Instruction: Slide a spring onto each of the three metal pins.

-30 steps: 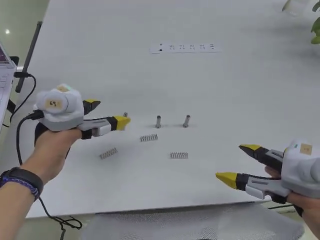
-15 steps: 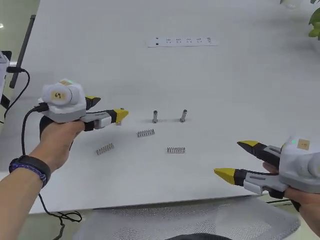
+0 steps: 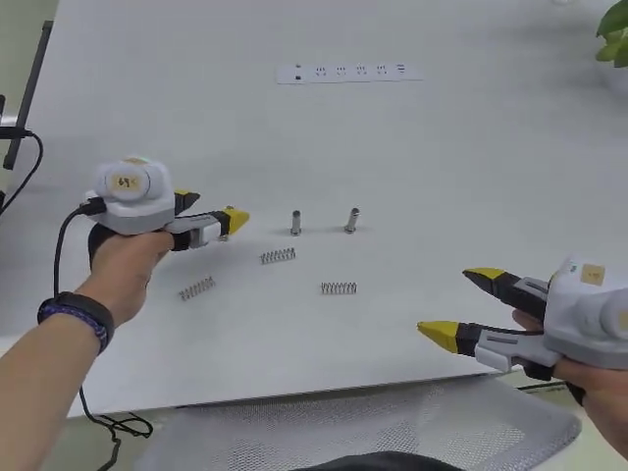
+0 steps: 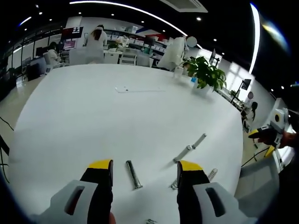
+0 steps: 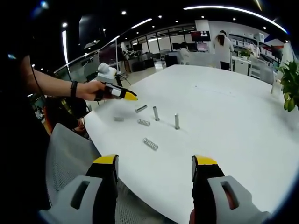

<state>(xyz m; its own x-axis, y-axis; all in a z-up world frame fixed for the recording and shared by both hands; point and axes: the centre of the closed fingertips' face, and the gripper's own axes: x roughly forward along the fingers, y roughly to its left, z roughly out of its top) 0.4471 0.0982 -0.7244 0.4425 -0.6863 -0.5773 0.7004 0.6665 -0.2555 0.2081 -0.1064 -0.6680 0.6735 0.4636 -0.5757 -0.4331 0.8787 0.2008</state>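
Two upright metal pins [image 3: 295,223] [image 3: 351,220] stand mid-table. Between my left gripper's jaws a third pin [image 4: 133,173] shows; in the head view that gripper's yellow tip covers it. Three springs lie loose in front of the pins: one [image 3: 278,256] just below them, one [image 3: 339,288] to the right, one [image 3: 197,287] to the left. My left gripper [image 3: 211,209] hovers open at the left end of the pin row, holding nothing. My right gripper [image 3: 459,304] is open and empty near the table's front edge, well right of the springs [image 5: 150,143].
A white power strip [image 3: 339,72] lies at the far side of the white table [image 3: 471,157]. Plant leaves [image 3: 613,39] reach in at the back right. A black cable [image 3: 20,167] hangs off the left edge. A grey mesh chair [image 3: 373,432] sits below the front edge.
The head camera has shifted, so the whole scene sits a little higher and further left. My left gripper has edged slightly right, its tip now covering the leftmost pin. Springs and pins are unmoved.
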